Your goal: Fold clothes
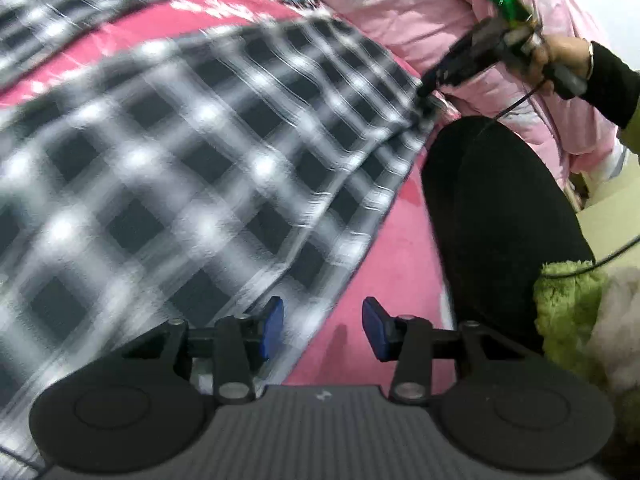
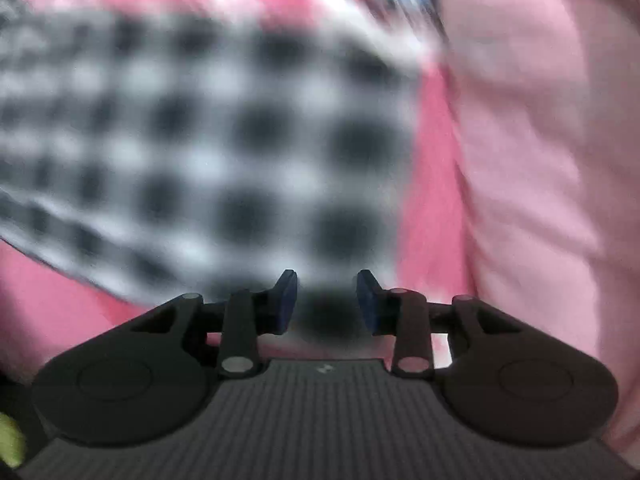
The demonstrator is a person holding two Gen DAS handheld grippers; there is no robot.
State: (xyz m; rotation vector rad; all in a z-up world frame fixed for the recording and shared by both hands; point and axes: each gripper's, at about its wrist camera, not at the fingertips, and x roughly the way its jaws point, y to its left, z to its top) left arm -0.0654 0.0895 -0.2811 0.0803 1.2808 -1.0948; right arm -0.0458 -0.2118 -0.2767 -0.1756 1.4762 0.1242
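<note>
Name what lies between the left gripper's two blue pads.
Nothing is gripped: between the left gripper pads only the pink bedcover shows, in the left wrist view.

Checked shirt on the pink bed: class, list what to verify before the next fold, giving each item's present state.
1. Left tool free to grasp: ok, its pads stand apart over the pink bed cover with nothing between them.
2. Right tool free to grasp: ok in its own view, pads apart over the checked shirt.
3. Right tool touching the shirt's corner: cannot tell; from the left view its tip sits at the edge.
4. Shirt lying flat: cannot tell, both views are blurred.
5. Pink jacket clear of the shirt: cannot tell.
</note>
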